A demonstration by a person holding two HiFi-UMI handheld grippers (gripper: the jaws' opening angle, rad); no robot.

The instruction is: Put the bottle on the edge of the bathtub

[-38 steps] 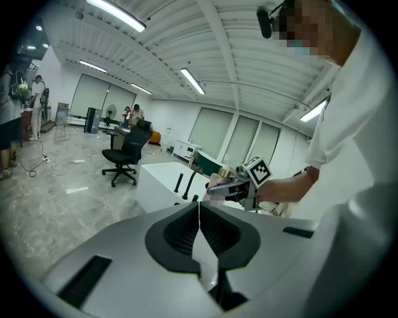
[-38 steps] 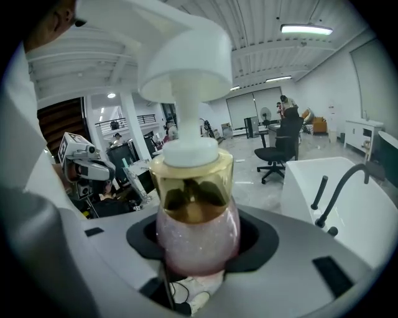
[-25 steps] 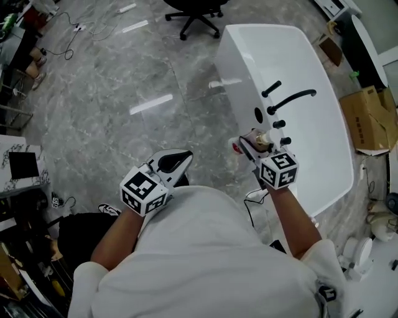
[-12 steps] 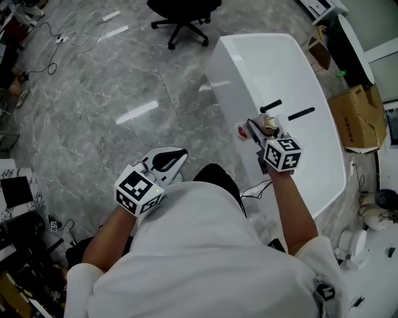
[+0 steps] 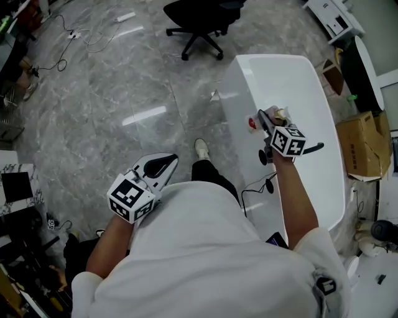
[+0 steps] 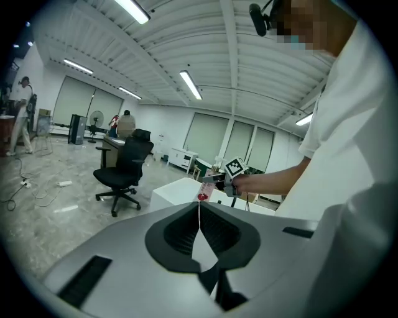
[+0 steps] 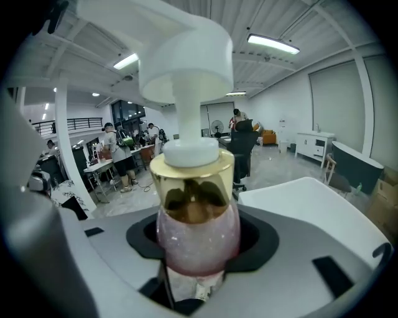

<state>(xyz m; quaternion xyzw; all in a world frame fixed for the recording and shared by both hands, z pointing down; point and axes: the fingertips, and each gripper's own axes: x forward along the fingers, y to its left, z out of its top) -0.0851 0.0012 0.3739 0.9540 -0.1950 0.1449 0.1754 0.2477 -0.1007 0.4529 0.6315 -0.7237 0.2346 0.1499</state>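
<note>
Two tools: a person in a white shirt holds one in each hand, each with a marker cube on top.
Left side: the left tongs are pressed together with nothing between them; they hang over the grey marble floor, close in front of the person's body and well apart from the tub.
Right side: the right tongs are pinching the pump bottle around its lower body, at the end of an outstretched arm.
Bottle: a pink glittery body, a shiny gold collar and a white pump head; in the right gripper view it stands upright between the pads.
Bottle's place: in the air over the white bathtub, near its long side facing the open floor. Whether it touches the rim cannot be told.
Tub fittings: a black faucet sits on the tub just beside the right hand.
Surroundings: a black office chair stands on the floor beyond the tub's far end, and a cardboard box lies on the tub's other side.
Background: other people stand at desks far back in the room.
</note>
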